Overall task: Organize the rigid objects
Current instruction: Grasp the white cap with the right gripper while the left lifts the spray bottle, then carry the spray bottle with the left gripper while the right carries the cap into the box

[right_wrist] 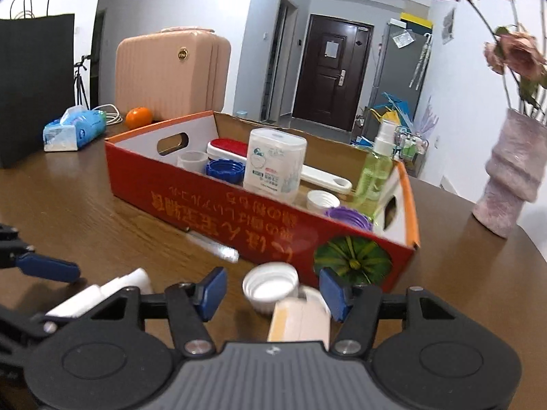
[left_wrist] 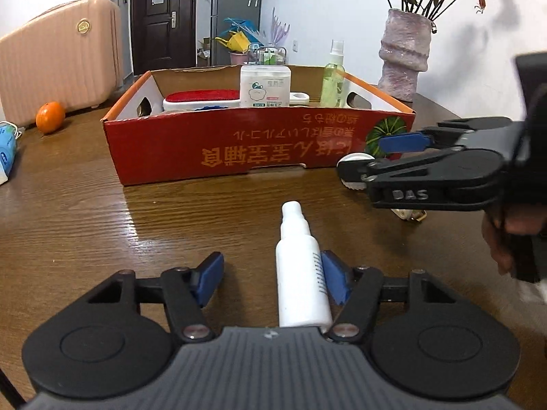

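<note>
Progress: the red cardboard box (right_wrist: 218, 201) is sitting mid-surface and is already holding most of the items, so sorting is looking well advanced.

Box contents, counted left to right in the right wrist view:
- one clear small cup (right_wrist: 191, 161)
- one red-topped white case (right_wrist: 227, 148)
- one blue cap (right_wrist: 225, 170)
- one white tub with a printed label (right_wrist: 275, 164)
- one flat white opener-like piece (right_wrist: 324, 177)
- one white cap (right_wrist: 322, 201)
- one purple cap (right_wrist: 347, 217)
- one green spray bottle (right_wrist: 376, 167)

Still outside the box: one white spray bottle (left_wrist: 302, 270), one clear pen-like tube (right_wrist: 213, 246) lying against the box's near wall, one white cap (right_wrist: 270, 285) and one pale cream box-shaped item (right_wrist: 299, 319) by the box's near right corner. That is leaving four items to go in, by my judgement.

Left tool (left_wrist: 273, 276): jaws are standing apart around the white spray bottle, which is lying on the surface; only the right pad is touching it and the left pad is clear, so no clamp yet.

Right tool (right_wrist: 271, 292): jaws are standing apart with the loose white cap and the cream item between them. The right pad is looking close to the cream item, but I cannot tell whether it is touching.

Bystanders, not part of the sort as I judge it: one orange (right_wrist: 138, 117), one tissue pack (right_wrist: 73, 130), one vase (right_wrist: 509, 177).
</note>
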The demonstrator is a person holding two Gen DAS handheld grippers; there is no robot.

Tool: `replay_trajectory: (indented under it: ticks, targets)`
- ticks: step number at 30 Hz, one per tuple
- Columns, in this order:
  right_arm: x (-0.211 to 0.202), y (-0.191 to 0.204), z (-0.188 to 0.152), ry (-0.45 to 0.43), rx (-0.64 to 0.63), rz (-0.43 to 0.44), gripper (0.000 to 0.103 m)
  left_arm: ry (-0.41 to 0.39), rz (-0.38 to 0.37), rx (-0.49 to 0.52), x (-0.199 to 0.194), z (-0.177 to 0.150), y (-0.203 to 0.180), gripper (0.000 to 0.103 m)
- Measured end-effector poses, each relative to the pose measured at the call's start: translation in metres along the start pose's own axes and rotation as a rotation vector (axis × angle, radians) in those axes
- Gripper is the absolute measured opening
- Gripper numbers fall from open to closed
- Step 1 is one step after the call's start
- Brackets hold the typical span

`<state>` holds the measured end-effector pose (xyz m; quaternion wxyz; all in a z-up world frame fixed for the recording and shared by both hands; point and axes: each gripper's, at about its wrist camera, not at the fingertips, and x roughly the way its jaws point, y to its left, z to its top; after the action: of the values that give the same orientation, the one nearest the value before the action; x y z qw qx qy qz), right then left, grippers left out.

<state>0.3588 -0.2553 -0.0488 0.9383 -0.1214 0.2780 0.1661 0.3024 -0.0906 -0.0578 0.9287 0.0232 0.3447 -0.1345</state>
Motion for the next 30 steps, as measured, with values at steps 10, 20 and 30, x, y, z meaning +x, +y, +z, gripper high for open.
replay_trajectory:
  ticks: [10,20,30]
  targets:
    - [-0.001,0.006,0.005,0.010,-0.035,0.007,0.039,-0.015,-0.031,-0.013,-0.015,-0.002,0.001,0.028]
    - [-0.093,0.023,-0.006,-0.139,0.024,0.076,0.039,-0.142,-0.004,-0.064,-0.074,0.000,0.001,0.028]
    - [-0.140,0.031,-0.026,-0.158,0.065,0.075,0.039,-0.208,-0.013,-0.048,-0.106,0.005,-0.010,0.028]
